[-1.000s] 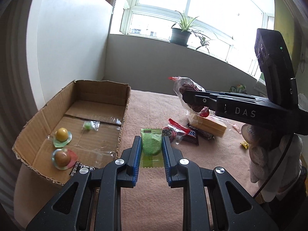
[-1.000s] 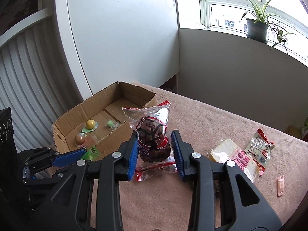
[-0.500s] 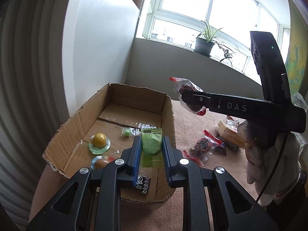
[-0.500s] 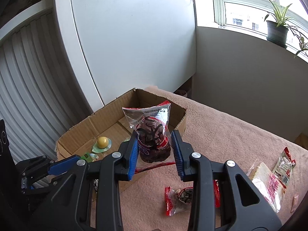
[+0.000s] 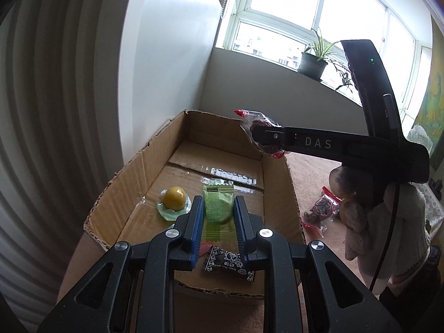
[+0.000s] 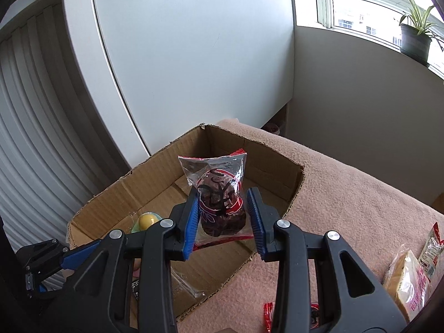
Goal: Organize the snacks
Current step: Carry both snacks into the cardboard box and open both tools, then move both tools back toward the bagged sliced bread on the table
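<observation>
Your right gripper (image 6: 223, 216) has just been opening around the dark snack bag (image 6: 220, 202), apparently free above the cardboard box (image 6: 155, 191), so it may tumble onto the rim, while your left gripper (image 5: 216, 230) clamps the green packet (image 5: 217, 208) over the box.

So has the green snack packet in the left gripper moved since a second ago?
Yes. The green packet, clamped in the left gripper, was over the pink cloth beside the cardboard box; now it hangs over the box floor, near the yellow candy.
</observation>
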